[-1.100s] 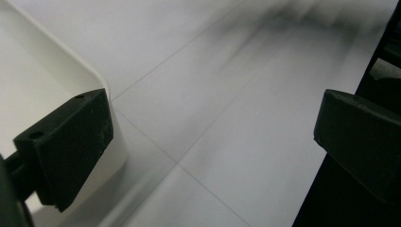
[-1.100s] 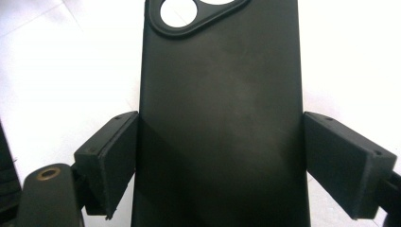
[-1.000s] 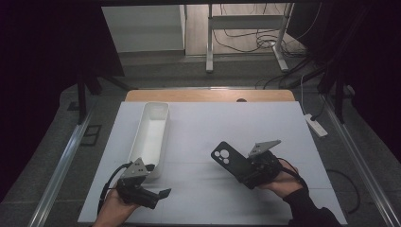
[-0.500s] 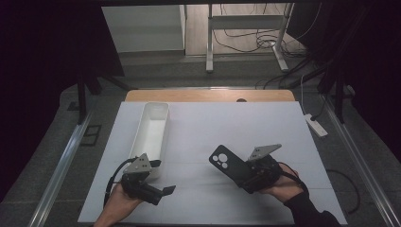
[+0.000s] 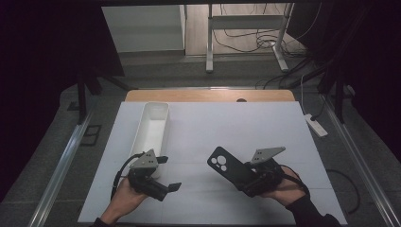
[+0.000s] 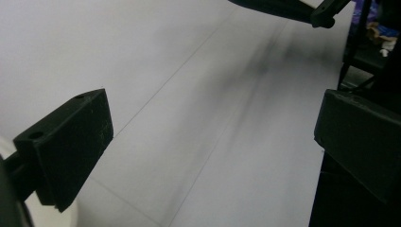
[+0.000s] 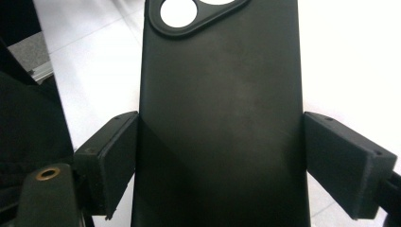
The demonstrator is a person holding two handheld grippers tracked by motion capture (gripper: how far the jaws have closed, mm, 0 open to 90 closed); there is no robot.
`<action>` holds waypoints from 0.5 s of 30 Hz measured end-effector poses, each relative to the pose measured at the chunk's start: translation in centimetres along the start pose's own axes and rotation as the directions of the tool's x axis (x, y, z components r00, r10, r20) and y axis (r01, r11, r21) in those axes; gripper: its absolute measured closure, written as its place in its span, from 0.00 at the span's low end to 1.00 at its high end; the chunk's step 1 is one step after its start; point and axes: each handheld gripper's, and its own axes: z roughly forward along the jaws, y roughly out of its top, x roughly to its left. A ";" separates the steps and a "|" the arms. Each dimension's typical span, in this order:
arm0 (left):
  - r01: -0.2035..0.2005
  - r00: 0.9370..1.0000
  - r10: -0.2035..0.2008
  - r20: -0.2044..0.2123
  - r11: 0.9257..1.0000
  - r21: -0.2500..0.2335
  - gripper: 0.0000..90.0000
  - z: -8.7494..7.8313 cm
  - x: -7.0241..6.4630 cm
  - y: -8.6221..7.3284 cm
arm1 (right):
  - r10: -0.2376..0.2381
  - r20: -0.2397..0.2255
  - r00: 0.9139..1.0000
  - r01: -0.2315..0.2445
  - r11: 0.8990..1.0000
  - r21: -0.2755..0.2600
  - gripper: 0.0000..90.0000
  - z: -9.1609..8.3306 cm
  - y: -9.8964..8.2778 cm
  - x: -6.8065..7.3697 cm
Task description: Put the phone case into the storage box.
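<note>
Black phone case clamped across its width by right gripper, jaws pressing both long edges, camera cutouts pointing away from hand. Case sits low over white table, right of centre. Left gripper spread, nothing between jaws, beside white tray.

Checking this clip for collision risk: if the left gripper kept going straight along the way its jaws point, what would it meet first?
Probably only the white table sheet. The left gripper stands open, pointing low across it toward the right gripper, which holds the black phone case. That pair seems off to one side of the line, though depth is hard to judge.
</note>
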 end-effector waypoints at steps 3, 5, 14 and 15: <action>-0.025 1.000 0.025 0.005 1.000 0.010 0.00 0.5 0.0 0.5 | -0.006 -0.004 1.000 0.006 1.000 -0.009 0.17 -0.1 0.1 0.3; -0.035 0.999 0.035 0.006 0.999 0.009 0.00 0.7 0.0 0.9 | -0.013 -0.003 1.000 0.013 1.000 -0.019 0.17 -0.2 0.1 0.4; -0.049 0.997 0.049 0.057 0.999 -0.018 0.00 1.5 0.5 1.8 | -0.016 -0.025 1.000 0.015 0.999 -0.047 0.17 -0.6 0.2 0.7; -0.053 0.997 0.054 0.062 0.998 -0.017 0.00 1.7 0.5 2.0 | -0.016 -0.029 0.999 0.014 0.999 -0.051 0.17 -0.7 0.2 0.8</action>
